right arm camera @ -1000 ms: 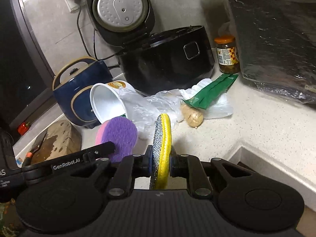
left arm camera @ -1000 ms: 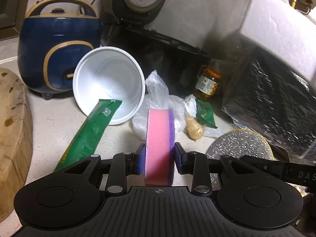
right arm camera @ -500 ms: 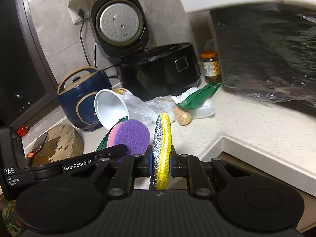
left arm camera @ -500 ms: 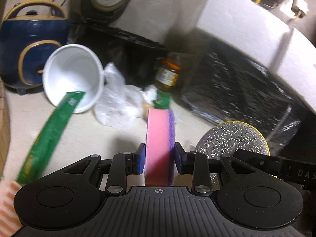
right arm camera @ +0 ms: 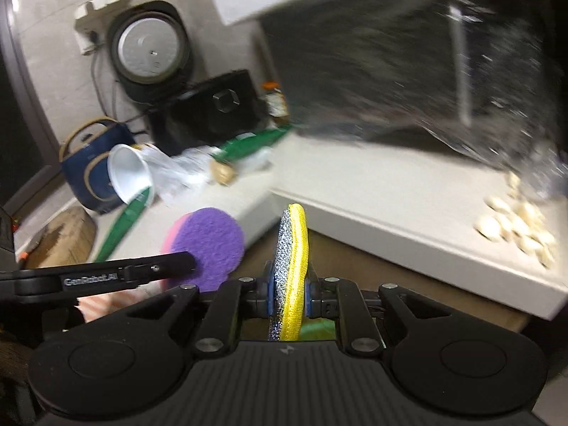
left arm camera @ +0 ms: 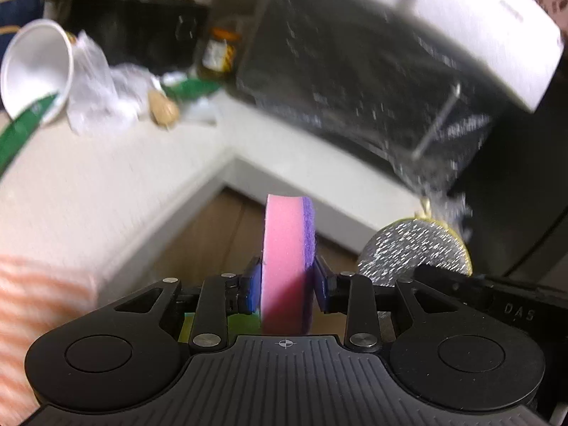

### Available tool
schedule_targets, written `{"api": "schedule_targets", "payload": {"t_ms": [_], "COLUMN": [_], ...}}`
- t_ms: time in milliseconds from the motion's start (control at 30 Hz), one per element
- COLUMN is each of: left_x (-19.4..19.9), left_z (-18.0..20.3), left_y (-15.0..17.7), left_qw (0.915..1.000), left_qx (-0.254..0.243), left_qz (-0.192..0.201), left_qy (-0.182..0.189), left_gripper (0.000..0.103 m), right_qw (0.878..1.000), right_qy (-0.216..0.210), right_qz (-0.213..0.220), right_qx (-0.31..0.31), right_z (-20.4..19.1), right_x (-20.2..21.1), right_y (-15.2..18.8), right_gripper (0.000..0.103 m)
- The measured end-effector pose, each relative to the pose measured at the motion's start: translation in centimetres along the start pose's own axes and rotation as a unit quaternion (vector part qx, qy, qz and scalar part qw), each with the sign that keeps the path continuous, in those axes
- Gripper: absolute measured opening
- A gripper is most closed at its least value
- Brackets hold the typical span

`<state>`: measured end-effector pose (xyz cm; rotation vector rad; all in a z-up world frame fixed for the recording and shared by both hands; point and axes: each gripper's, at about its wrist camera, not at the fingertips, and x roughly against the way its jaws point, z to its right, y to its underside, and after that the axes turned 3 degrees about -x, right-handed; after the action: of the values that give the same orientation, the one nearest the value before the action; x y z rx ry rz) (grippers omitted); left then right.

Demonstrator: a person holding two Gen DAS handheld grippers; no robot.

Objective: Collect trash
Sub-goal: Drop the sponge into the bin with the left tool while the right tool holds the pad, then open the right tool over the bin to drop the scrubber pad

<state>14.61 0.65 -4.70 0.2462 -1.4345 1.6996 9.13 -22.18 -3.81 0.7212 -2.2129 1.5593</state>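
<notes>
We had the left gripper (left arm camera: 285, 284) clamped on a pink-and-purple sponge (left arm camera: 285, 259) and the right gripper (right arm camera: 288, 293) clamped on a silver-and-yellow scrubber (right arm camera: 291, 269), both out past the counter edge (right arm camera: 408, 234) over the floor. We judged this the carry step; no bin in view. Next called for finding one below, then opening up over it.

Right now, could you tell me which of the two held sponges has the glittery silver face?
The yellow-edged sponge in the right gripper; the left gripper's sponge is pink and purple.
</notes>
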Motion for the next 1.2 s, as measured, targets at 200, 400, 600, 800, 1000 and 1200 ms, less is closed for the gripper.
{"api": "schedule_targets", "payload": {"t_ms": [200, 400, 600, 800, 1000, 1200], "left_x": [-4.8, -13.0, -22.4, -28.0, -23.1, -14.3], "left_z": [-0.1, -2.4, -5.7, -9.1, -10.3, -8.6], "left_y": [4.2, 10.3, 15.7, 18.7, 17.7, 15.6], "left_qw": [0.9952, 0.9791, 0.9709, 0.9632, 0.9663, 0.9772], "left_qx": [0.035, 0.075, 0.102, 0.080, 0.124, 0.133], "left_qz": [-0.092, -0.188, -0.210, -0.236, -0.202, -0.157], "left_qy": [-0.009, -0.021, -0.052, -0.100, -0.102, -0.054], "left_gripper": [0.035, 0.035, 0.035, 0.035, 0.035, 0.035], "right_qw": [0.999, 0.996, 0.990, 0.985, 0.981, 0.979], "right_qy": [0.031, 0.057, 0.081, 0.111, 0.126, 0.077], "right_qz": [-0.016, -0.050, -0.088, -0.110, -0.138, -0.180], "right_qx": [-0.012, -0.056, -0.071, -0.078, -0.060, -0.057], "right_z": [4.8, 8.6, 9.0, 9.0, 8.5, 7.3], "right_x": [0.8, 0.0, -1.7, -3.2, -4.3, -9.8], "right_y": [2.6, 5.3, 8.9, 11.8, 13.2, 13.0], "right_gripper": [0.014, 0.014, 0.014, 0.014, 0.014, 0.014]}}
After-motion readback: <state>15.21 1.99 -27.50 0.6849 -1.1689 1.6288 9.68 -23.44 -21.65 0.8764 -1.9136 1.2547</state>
